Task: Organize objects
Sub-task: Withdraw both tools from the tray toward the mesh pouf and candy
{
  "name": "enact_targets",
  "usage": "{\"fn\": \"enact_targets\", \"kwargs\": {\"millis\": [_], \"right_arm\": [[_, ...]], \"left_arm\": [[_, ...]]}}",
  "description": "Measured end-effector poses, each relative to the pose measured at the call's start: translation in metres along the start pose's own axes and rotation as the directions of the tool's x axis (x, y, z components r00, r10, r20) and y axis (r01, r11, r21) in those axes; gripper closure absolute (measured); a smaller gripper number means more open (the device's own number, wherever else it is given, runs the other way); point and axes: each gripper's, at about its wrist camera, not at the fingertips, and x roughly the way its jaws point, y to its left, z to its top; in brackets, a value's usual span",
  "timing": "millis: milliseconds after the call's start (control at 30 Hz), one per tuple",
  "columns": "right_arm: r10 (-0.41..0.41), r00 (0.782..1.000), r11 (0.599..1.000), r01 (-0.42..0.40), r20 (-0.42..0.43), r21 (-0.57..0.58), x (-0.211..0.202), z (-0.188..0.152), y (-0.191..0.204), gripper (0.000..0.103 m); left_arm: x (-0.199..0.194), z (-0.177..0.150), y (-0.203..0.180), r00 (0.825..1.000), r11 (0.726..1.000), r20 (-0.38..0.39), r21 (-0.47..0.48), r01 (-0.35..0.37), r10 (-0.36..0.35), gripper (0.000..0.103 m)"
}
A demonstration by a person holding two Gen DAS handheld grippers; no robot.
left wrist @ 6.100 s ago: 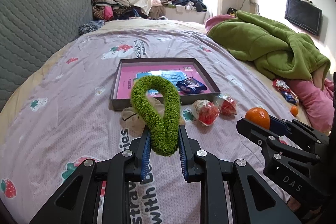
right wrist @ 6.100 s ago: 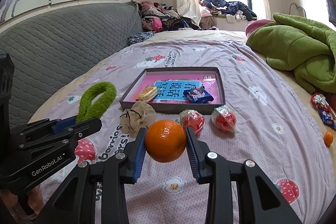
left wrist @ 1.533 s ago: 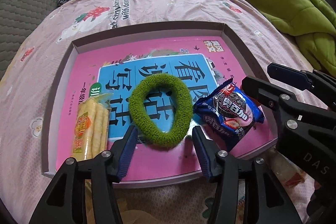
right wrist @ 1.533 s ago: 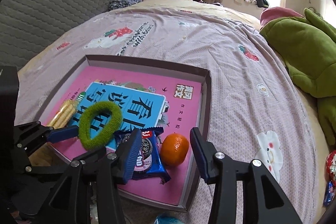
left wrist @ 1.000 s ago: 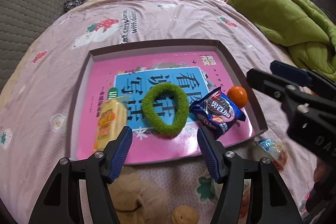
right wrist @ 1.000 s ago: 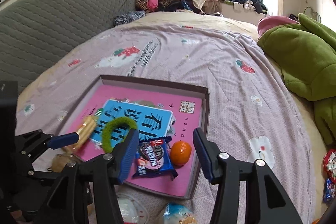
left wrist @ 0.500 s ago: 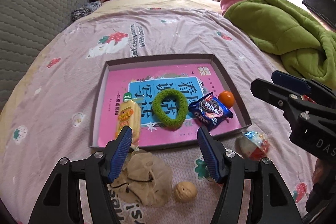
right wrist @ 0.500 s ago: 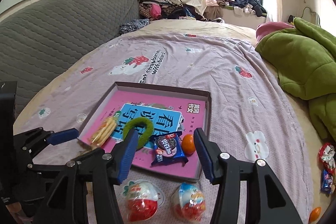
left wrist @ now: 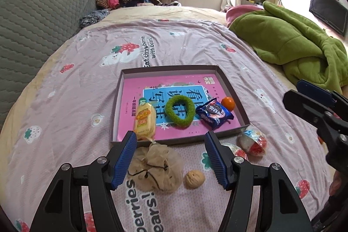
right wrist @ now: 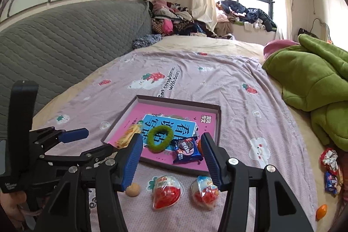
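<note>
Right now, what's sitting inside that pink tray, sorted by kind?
Inside the tray:
Snack packets: 2, the yellow wafer pack and the blue cookie packet
Green hair ring: 1
Small orange: 1
Total: 4

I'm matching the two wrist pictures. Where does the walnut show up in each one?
Left wrist: walnut low centre, on the sheet between the left tool's fingers, right of the mesh pouch.
Right wrist: walnut lower left, partly behind a finger.
Shared landmark: green hair tie in the tray.
</note>
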Motion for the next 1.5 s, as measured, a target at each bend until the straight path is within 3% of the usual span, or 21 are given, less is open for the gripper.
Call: {"fn": "enact_targets", "kwargs": {"millis": [367,733,1500], "right_arm": [[-0.001,0.999,1.000,0.001,0.041,0.000,-0.041,-0.018,0.014,0.046],[0.014,0.999,1.000,-0.015,0.038,0.004,-0.051,-0.034,0.023,0.046],[0.018,1.000,1.000,-0.019,0.005,0.018,-0.063,-0.071,0.021,0.046]], "left_arm": [[-0.035,-0.015,0.005,0.999,1.000,0.037,-0.003,0.002,-0.001,0.036],[-0.058,-0.029,0.003,0.998,1.000,0.060,-0.001,0.001,-0.001,0.036],[-0.062,-0.060,-0.007,0.999,1.000,0.030,0.011,0.013,-0.013,0.036]]}}
